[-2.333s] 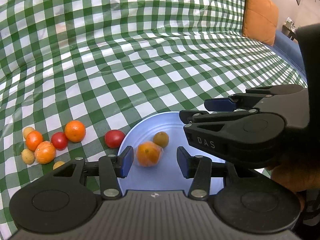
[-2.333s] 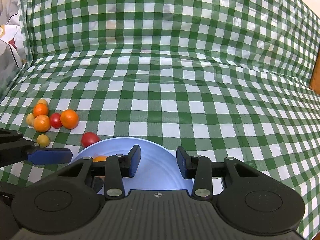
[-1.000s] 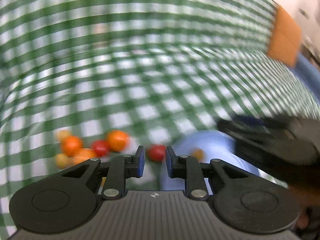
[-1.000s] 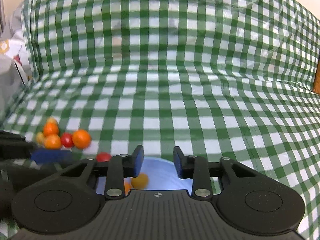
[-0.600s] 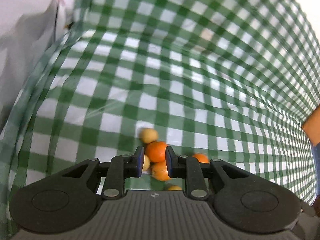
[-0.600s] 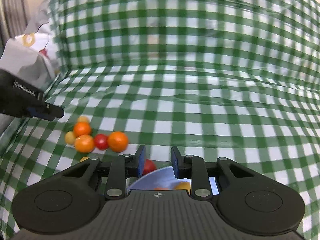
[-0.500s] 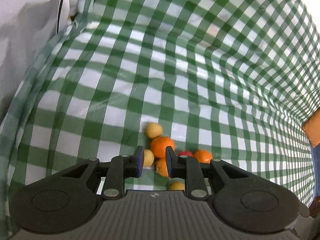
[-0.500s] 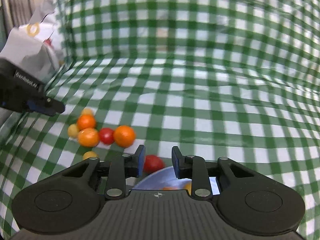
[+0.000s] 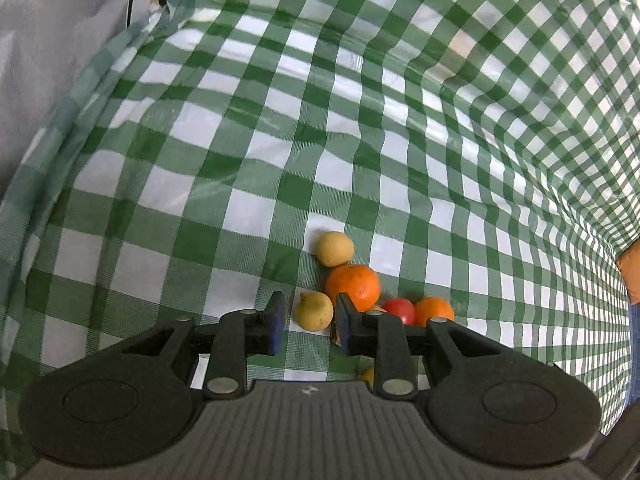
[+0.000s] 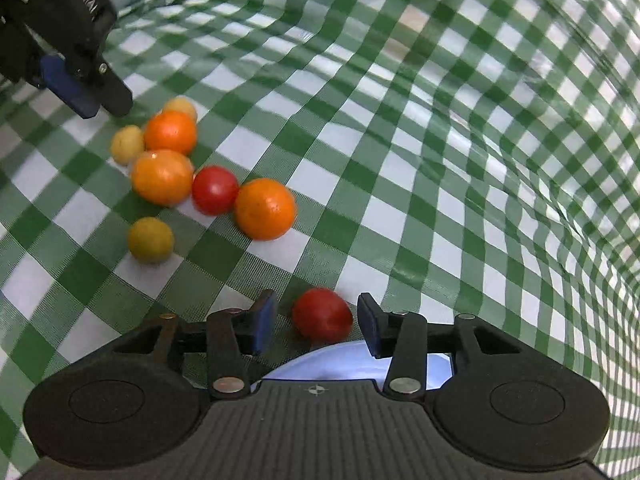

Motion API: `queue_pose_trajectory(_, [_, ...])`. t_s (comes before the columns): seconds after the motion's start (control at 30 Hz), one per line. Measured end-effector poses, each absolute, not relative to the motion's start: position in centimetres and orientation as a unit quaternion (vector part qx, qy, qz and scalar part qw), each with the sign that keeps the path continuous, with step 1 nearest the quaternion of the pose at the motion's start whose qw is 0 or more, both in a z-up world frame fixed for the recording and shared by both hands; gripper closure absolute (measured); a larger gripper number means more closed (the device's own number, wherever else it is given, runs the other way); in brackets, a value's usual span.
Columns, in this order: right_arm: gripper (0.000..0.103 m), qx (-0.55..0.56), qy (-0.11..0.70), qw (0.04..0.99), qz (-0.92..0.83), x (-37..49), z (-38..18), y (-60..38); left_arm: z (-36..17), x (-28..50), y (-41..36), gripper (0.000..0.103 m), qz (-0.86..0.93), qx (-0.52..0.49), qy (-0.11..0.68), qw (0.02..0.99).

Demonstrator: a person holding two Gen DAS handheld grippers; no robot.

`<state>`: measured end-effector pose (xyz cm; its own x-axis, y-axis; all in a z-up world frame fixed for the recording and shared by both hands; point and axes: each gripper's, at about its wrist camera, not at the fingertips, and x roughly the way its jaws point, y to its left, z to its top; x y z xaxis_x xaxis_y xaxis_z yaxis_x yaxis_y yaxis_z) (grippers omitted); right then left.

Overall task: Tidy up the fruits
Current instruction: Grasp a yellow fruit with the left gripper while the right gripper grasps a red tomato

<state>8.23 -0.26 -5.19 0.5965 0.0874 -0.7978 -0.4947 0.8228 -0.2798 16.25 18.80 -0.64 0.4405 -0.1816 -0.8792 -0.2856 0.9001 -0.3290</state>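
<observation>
- The left tongs [image 9: 308, 322] point down at the green-and-white checked cloth [image 9: 256, 148]; their jaws are opening, with a small yellow fruit [image 9: 314, 311] framed in the gap and the pads clear of it on both sides.
- Just beyond that fruit lies an orange [image 9: 353, 287], touching it or nearly so, and a second yellow fruit [image 9: 335, 249] sits at the orange's far side.
- To the right of the left tongs, a red tomato [image 9: 398, 310] and another orange [image 9: 434, 310] lie side by side, partly hidden behind the right finger.
- The right tongs [image 10: 316, 324] are also opening, with a lone red tomato [image 10: 322, 314] between the jaws and untouched by either pad.
- That tomato lies on the cloth just beyond the rim of a pale blue plate [image 10: 344, 364], most of which is hidden under the tongs' body.
- From the right wrist view, the remaining fruit cluster lies to the far left, well apart from the plate, and a darker yellow-green fruit [image 10: 151, 239] sits alone at its near side.
- A white bag or sheet [image 9: 60, 40] lies at the far left edge of the cloth.
</observation>
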Motion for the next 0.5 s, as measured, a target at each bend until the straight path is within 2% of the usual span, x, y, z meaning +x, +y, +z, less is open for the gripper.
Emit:
queue_pose_trajectory(0.07, [0.06, -0.242, 0.415, 0.86, 0.169, 8.7, -5.2, -0.2, -0.9, 16.4, 18.6, 0.073, 0.033, -0.222, 0.531, 0.817])
queue_pose_trajectory(0.13, [0.071, -0.231, 0.42, 0.861, 0.172, 9.2, -5.3, -0.3, -1.2, 16.7, 18.3, 0.073, 0.034, -0.222, 0.535, 0.814])
queue_pose_trajectory(0.3, [0.072, -0.207, 0.418, 0.864, 0.187, 9.5, -4.8, -0.2, -2.1, 17.4, 17.7, 0.072, 0.035, -0.216, 0.543, 0.81])
queue_pose_trajectory(0.33, [0.072, -0.192, 0.418, 0.866, 0.196, 9.4, -4.4, -0.2, -2.2, 17.5, 17.6, 0.069, 0.035, -0.217, 0.543, 0.811])
queue_pose_trajectory(0.5, [0.071, -0.081, 0.427, 0.866, 0.247, 9.5, -2.6, -0.6, -2.1, 17.6, 17.4, 0.069, 0.034, -0.218, 0.541, 0.812])
